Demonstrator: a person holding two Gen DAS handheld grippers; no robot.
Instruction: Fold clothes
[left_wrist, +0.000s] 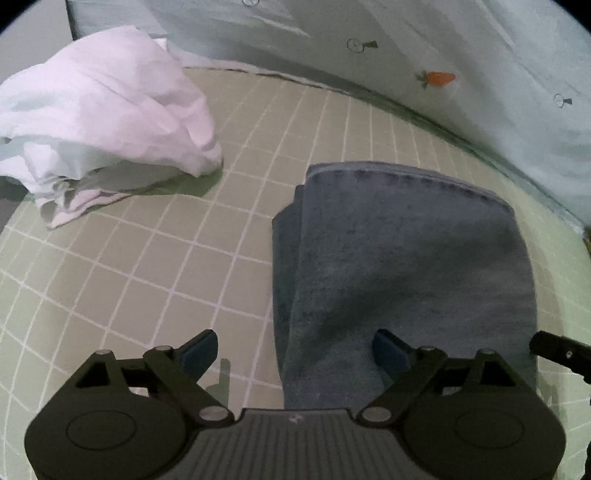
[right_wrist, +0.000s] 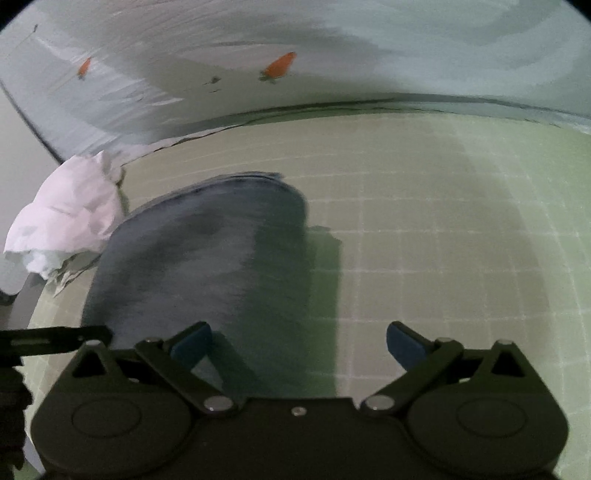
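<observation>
Folded jeans (left_wrist: 402, 266) lie flat on the checked green counter (left_wrist: 155, 280), at 1 o'clock from the left gripper (left_wrist: 295, 350), whose jaws are spread wide and empty. The right gripper (right_wrist: 299, 341), likewise spread and empty, has the jeans at 11 o'clock. Crumpled white garment (left_wrist: 107, 122) lies at 10 o'clock, apart from the jeans.

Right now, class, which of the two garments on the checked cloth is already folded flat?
The blue denim piece, lying flat with stacked edges beneath the open left gripper. The pale pink garment is still a crumpled heap.
</observation>
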